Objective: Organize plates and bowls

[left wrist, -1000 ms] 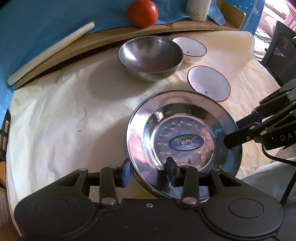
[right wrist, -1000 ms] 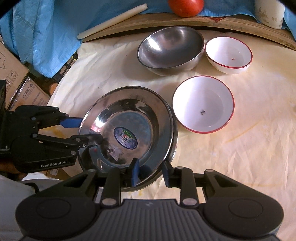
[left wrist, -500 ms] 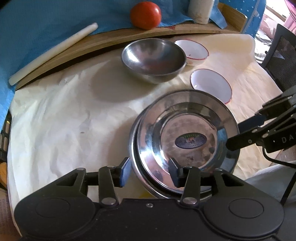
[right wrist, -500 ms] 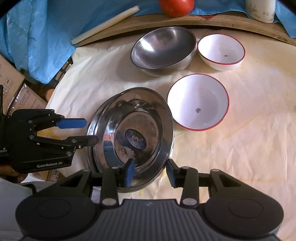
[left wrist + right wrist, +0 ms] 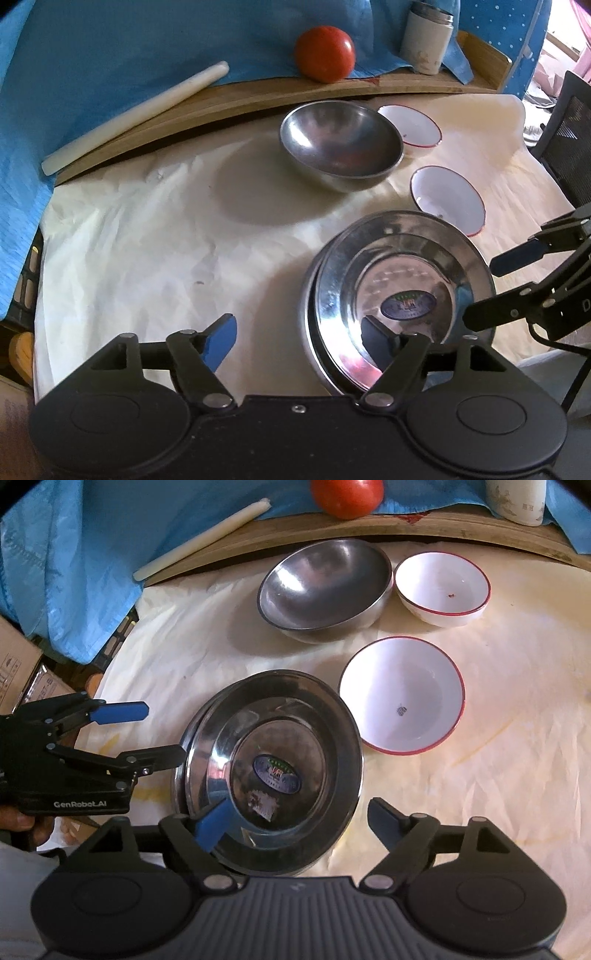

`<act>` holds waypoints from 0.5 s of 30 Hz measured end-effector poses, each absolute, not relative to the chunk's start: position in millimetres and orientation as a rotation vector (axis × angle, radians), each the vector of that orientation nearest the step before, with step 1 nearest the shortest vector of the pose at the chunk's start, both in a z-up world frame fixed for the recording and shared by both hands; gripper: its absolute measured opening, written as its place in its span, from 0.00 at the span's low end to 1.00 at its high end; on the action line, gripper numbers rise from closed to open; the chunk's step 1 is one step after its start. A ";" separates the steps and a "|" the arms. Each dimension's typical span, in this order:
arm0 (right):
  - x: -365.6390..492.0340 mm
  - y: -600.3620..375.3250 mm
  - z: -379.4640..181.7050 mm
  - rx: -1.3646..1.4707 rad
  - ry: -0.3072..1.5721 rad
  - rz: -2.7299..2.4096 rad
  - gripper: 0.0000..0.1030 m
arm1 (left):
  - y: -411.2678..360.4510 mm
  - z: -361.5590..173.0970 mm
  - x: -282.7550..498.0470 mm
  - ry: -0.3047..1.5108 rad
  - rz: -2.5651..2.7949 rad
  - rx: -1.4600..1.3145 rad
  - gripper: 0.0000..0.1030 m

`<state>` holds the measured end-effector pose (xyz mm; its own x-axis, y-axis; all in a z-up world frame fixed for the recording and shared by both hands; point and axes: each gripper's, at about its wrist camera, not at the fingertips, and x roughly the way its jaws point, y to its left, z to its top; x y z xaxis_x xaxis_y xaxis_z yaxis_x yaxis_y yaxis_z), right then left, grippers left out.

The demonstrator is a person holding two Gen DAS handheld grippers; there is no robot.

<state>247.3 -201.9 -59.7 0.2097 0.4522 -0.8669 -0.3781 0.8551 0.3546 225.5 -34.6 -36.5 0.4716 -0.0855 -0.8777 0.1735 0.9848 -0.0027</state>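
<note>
Two stacked steel plates [image 5: 402, 295] [image 5: 273, 768] lie on the cream cloth near the front edge. A steel bowl [image 5: 340, 144] [image 5: 325, 587] sits behind them. Two white red-rimmed bowls stand to its right: a near one [image 5: 448, 199] [image 5: 402, 694] and a far one [image 5: 410, 125] [image 5: 443, 587]. My left gripper [image 5: 299, 338] is open, its right finger over the plates' left rim. My right gripper [image 5: 299, 819] is open around the plates' near rim. Each gripper shows in the other's view, the left one [image 5: 162, 734] and the right one [image 5: 484, 291].
A wooden board [image 5: 229, 99] runs along the back with a white rolling pin [image 5: 133, 118], a tomato [image 5: 325, 53] and a white cup [image 5: 424, 37]. Blue cloth [image 5: 110, 44] lies behind. A black chair [image 5: 569, 147] stands at right; cardboard boxes [image 5: 22, 672] at left.
Both grippers have opened wide and let go of the top plate, which now rests on the lower plate. The left gripper has drawn back and to the left.
</note>
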 end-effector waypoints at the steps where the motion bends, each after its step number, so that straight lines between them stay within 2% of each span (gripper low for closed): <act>1: 247.5 -201.4 -59.9 0.075 1.232 0.571 0.86 | -32.9 -36.7 227.1 1.068 -0.159 0.091 0.75; 10: 248.6 -201.7 -60.5 0.124 1.224 0.499 0.97 | -23.9 -39.0 245.9 1.069 -0.187 0.108 0.78; 12: 247.6 -203.1 -60.7 0.141 1.221 0.472 0.98 | -22.4 -39.9 251.2 1.070 -0.199 0.116 0.84; 15: 245.8 -203.9 -60.1 0.168 1.213 0.424 0.99 | -19.1 -40.6 259.6 1.065 -0.220 0.126 0.85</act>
<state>245.8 -203.9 -60.1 0.2838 0.4034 -0.8699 -0.2268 0.9097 0.3478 259.6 -19.1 -40.6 0.4651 -0.1178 -0.8774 0.2389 0.9710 -0.0038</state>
